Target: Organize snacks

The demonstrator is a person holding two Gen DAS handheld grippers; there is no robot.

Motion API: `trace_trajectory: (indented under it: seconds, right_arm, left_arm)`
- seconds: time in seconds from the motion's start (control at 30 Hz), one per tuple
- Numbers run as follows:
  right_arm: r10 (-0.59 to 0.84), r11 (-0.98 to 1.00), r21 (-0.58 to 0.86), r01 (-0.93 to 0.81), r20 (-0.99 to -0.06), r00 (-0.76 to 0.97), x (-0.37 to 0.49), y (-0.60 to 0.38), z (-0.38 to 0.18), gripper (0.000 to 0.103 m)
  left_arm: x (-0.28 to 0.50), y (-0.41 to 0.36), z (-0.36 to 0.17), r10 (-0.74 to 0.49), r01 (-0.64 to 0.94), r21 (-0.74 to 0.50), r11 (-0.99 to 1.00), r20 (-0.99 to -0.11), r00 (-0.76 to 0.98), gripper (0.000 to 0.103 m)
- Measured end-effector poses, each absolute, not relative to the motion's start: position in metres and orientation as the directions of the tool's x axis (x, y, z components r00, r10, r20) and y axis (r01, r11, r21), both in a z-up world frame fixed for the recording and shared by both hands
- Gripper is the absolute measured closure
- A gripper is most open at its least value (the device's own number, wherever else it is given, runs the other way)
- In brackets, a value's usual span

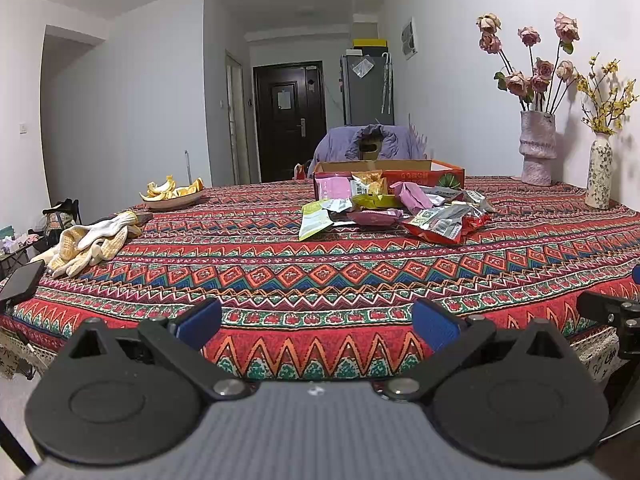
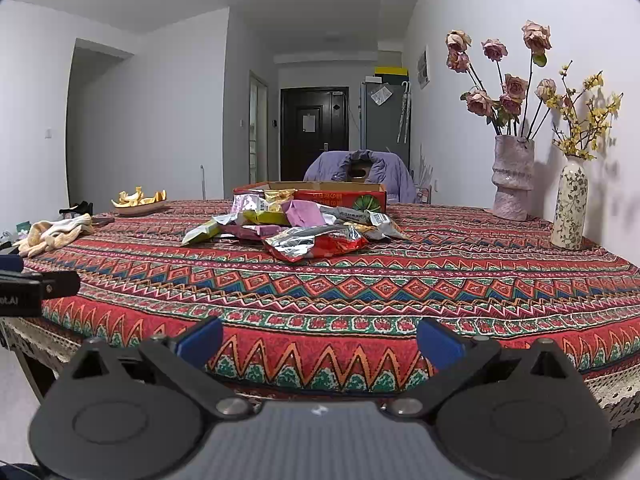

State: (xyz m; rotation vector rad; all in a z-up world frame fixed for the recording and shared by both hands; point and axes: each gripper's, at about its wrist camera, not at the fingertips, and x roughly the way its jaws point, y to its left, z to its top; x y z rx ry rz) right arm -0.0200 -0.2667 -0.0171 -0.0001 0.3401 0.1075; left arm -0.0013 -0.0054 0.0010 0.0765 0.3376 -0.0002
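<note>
While gloves [image 1: 90, 242] lie left, vases [image 2: 513, 178] flank snacks [image 2: 296, 228].

left gripper [image 1: 317, 322] and right gripper [image 2: 320, 338], blue fingers [image 1: 199, 323], black arms, silver screws, grey ribbed body

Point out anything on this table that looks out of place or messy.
The snack packets lie in a loose heap on the tablecloth in front of the cardboard box, not in it. A pair of work gloves sits crumpled near the left edge, beside a plate of fruit peels.
</note>
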Motion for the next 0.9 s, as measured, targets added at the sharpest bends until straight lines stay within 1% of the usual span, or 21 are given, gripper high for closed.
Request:
trace_trajectory:
  seconds: [0.3,0.5,0.57,0.7,0.83,0.9]
  right_arm:
    - [0.106,0.994,0.018,-0.106,-0.334,0.937,-0.021,-0.268,-0.017,0.000]
    - [0.124,0.991,-0.007,-0.134,-0.322,0.939,-0.010,-0.266,-0.018,0.000]
    - [0.124,0.990,-0.029,-0.140,-0.314,0.941,-0.003,-0.266,-0.019,0.000]
    - [0.117,0.990,-0.033,-0.136,-0.334,0.935,0.022,-0.270,-0.015,0.000]
    - [0.127,0.991,0.007,-0.132,-0.324,0.937,0.044,-0.280,-0.002,0.000]
    - [0.126,0.992,0.021,-0.127,-0.323,0.938,0.058,-0.285,0.007,0.000]
  left_arm:
    - [0.000,-0.006,0.000,0.013,0.013,0.074,0.997,-0.333,0.943,0.000]
    - [0.009,-0.012,0.004,0.016,0.020,0.115,0.993,-0.300,0.954,0.000]
    - [0.020,-0.011,0.006,0.012,0.019,0.104,0.994,-0.297,0.955,0.000]
    - [0.051,-0.011,0.013,-0.015,0.041,0.069,0.997,-0.342,0.940,0.000]
    - [0.083,-0.009,0.022,-0.060,0.074,0.023,0.997,-0.385,0.921,0.000]
    - [0.098,-0.009,0.026,-0.066,0.078,0.014,0.997,-0.390,0.918,0.000]
